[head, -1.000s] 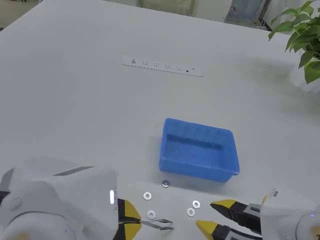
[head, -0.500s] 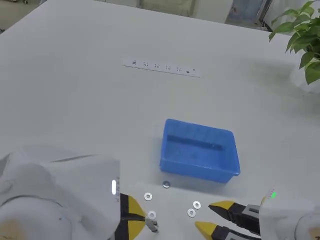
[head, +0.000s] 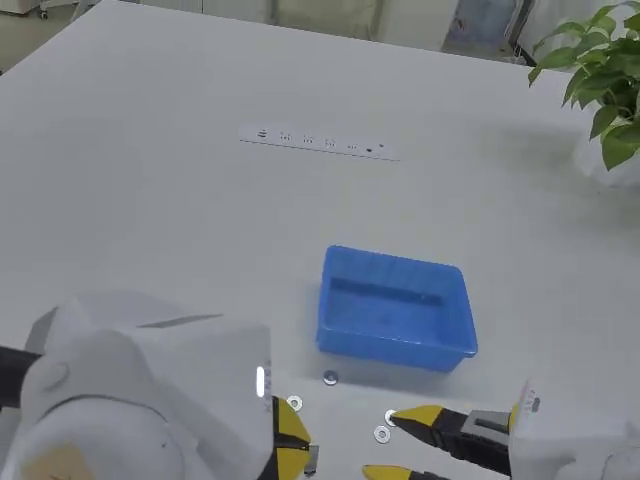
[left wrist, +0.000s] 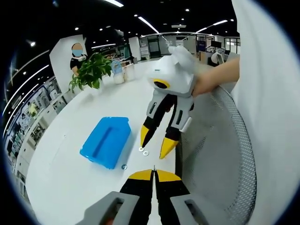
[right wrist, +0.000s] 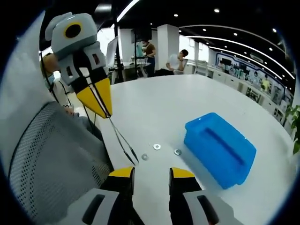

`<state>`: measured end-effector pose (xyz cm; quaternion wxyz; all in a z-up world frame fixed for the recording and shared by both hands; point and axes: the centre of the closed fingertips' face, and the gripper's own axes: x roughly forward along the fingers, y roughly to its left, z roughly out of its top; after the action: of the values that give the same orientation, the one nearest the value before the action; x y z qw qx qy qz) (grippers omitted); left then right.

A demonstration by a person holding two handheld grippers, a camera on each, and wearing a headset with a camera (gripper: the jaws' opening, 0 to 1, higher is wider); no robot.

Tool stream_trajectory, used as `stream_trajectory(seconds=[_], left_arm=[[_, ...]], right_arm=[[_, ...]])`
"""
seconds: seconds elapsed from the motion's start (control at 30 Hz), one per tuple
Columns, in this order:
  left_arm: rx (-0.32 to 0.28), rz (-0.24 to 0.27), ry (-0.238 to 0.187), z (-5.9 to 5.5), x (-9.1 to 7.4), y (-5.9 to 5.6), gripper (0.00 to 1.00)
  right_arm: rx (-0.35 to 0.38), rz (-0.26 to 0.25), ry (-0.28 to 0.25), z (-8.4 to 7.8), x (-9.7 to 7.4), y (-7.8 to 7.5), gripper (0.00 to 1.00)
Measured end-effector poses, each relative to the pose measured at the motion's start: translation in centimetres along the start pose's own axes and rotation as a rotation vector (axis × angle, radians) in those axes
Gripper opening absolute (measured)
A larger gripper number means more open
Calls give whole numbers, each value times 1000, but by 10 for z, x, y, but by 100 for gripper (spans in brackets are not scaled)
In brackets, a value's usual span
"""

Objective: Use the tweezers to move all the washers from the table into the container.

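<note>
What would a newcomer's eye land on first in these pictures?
The bright blue container stands out on the white table, apparently empty, with small washers scattered before its near wall. Close by, the left gripper is shut on thin tweezers, and the right gripper is open beside it.

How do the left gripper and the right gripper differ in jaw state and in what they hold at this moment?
The left gripper has its jaws shut on the tweezers; the right gripper has its jaws apart and holds nothing. The left gripper points the tweezers' tips down by the washers; the right gripper's bare tips sit beside them. Both have yellow jaw tips and are near the blue container.
</note>
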<state>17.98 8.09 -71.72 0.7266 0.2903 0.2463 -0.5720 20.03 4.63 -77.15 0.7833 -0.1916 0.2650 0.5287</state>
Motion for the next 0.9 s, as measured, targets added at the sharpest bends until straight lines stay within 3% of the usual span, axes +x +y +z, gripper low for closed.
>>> stream_trajectory(seconds=[0.1, 0.2, 0.4, 0.63, 0.9], left_arm=[[0, -4, -2, 0, 0, 0, 0], [13, -10, 5, -1, 0, 0, 0], [36, -24, 10, -3, -1, -3, 0], [42, -25, 7, -5, 1, -3, 0], [55, -3, 17, -4, 2, 3, 0]], right_arm=[[-54, 99, 19, 6, 9, 17, 17], [-127, 159, 41, 11, 21, 25, 16], [-258, 230, 95, 13, 35, 29, 13], [-283, 312, 106, 19, 37, 34, 8], [-302, 348, 159, 15, 42, 31, 5]])
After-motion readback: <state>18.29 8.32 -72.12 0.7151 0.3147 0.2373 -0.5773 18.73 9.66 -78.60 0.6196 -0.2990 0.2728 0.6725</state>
